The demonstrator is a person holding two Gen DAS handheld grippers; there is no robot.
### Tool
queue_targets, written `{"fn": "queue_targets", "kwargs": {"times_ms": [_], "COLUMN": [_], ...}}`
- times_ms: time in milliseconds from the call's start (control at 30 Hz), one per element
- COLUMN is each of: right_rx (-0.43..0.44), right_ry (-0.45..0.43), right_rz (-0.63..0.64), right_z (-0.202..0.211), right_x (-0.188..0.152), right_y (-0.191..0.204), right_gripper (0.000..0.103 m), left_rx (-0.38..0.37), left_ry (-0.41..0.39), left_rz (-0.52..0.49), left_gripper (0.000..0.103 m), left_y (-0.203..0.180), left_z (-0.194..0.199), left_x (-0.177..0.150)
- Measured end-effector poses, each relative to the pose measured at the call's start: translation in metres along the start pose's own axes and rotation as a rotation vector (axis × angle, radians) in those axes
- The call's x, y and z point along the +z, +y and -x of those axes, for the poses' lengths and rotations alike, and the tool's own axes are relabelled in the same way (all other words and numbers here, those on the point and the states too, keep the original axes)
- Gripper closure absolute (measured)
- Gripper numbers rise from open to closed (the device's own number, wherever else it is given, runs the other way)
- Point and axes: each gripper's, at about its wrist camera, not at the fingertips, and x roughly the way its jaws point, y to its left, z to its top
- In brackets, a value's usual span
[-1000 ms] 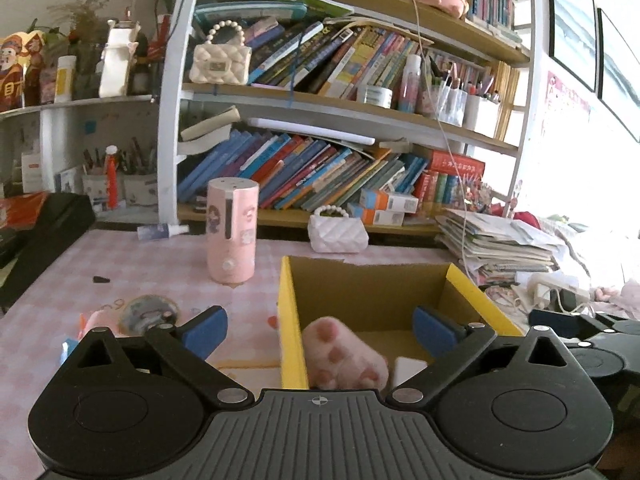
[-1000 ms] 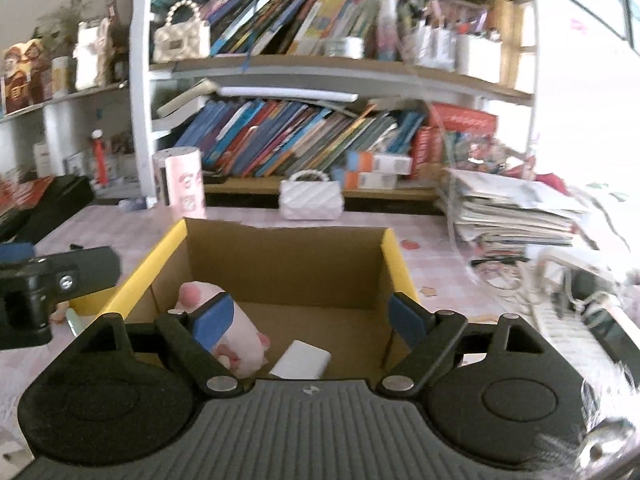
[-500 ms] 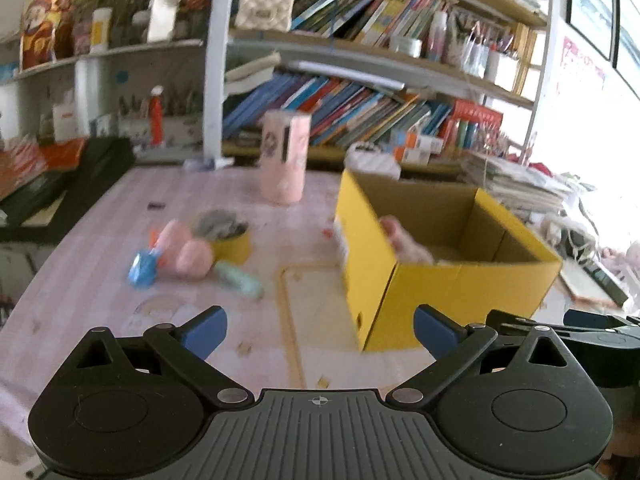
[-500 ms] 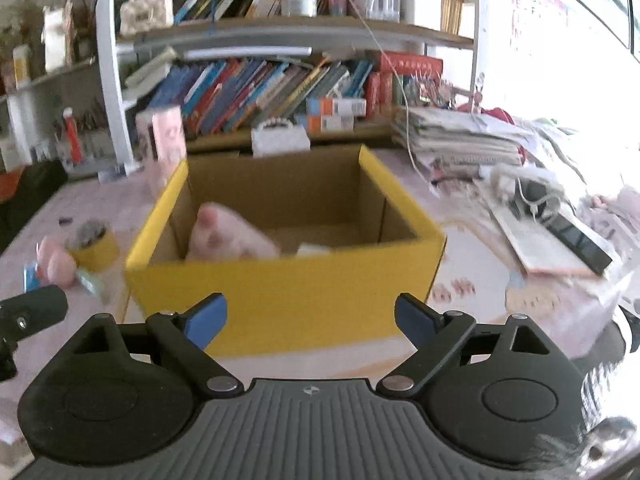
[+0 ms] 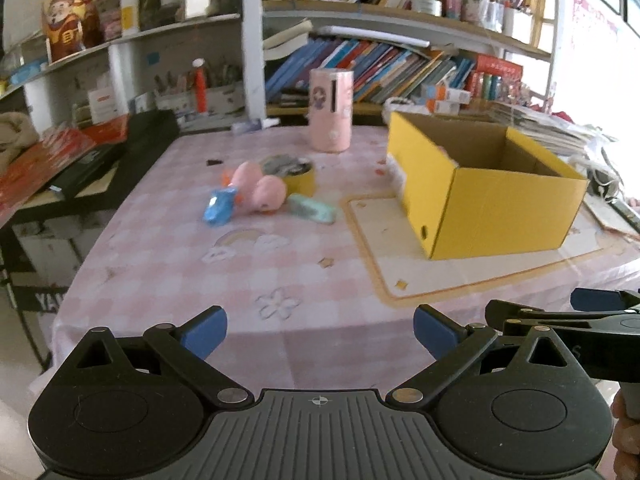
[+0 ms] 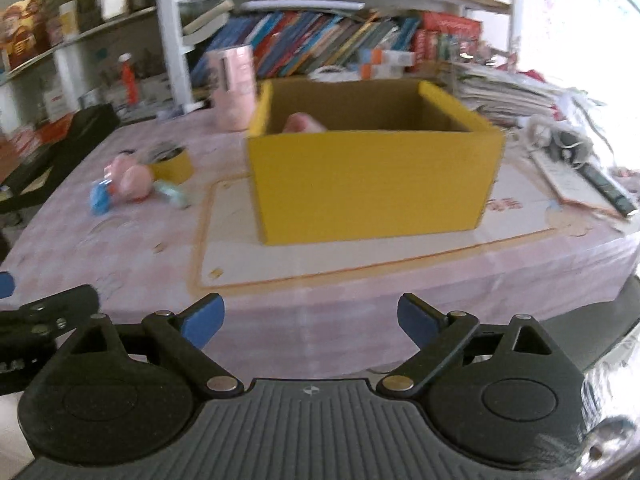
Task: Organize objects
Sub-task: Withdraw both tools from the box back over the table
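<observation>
Cardboard, yellow outside and brown inside, formed the open box [image 5: 486, 196] that stood on the far right part of the surface [image 5: 304, 288], on a pale mat with an orange border [image 6: 400, 256]. In the right wrist view a pink plush toy [image 6: 304, 123] showed just above the near wall, lying inside the box at its left side.

The left hand-held gripper [image 5: 318, 330] hung over the near edge of the surface, its blue-tipped fingers [image 5: 202, 330] spread wide with nothing between them. The right hand-held gripper [image 6: 310, 320] was likewise wide open and empty, also at the near edge; the box stood straight ahead of it and well apart.

Far left of the box lay a loose cluster, well apart from both grippers: a pink plush piece [image 5: 260, 188], a blue wrapped item [image 5: 218, 206] touching its left side, a pale green oblong thing [image 5: 312, 208] just beside its right, and a yellow tape roll [image 5: 298, 174] behind. A pink cylindrical container [image 5: 331, 116] stood upright farther back, near the bookshelf [image 5: 400, 60].
</observation>
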Motion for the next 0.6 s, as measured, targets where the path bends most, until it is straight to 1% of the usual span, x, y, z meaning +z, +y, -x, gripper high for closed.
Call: {"fn": "queue_targets", "kwargs": {"times_ms": [67,233,600], "right_rx": [0.026,0.061,0.096], "right_ry": [0.009,0.01,-0.015], "right_rz": [0.015,0.045,0.091], "right_z": [0.002,0.007,0.013], "right_x": [-0.001,-0.001,0.004], "right_y": [0.009,0.025,0.046], "right_gripper": [0.009,0.009,0.009], "left_rx": [0.014,0.047,0.088], "left_ry": [0.001,-0.007,-0.027], "left_rz": [0.011,0.049,0.084], "left_gripper": [0.002,0.002,0.002], "left_y": [0.007,0.023,0.041], "left_z": [0.003,0.012,0.024], "left_x": [-0.002,-0.007,-0.009]}}
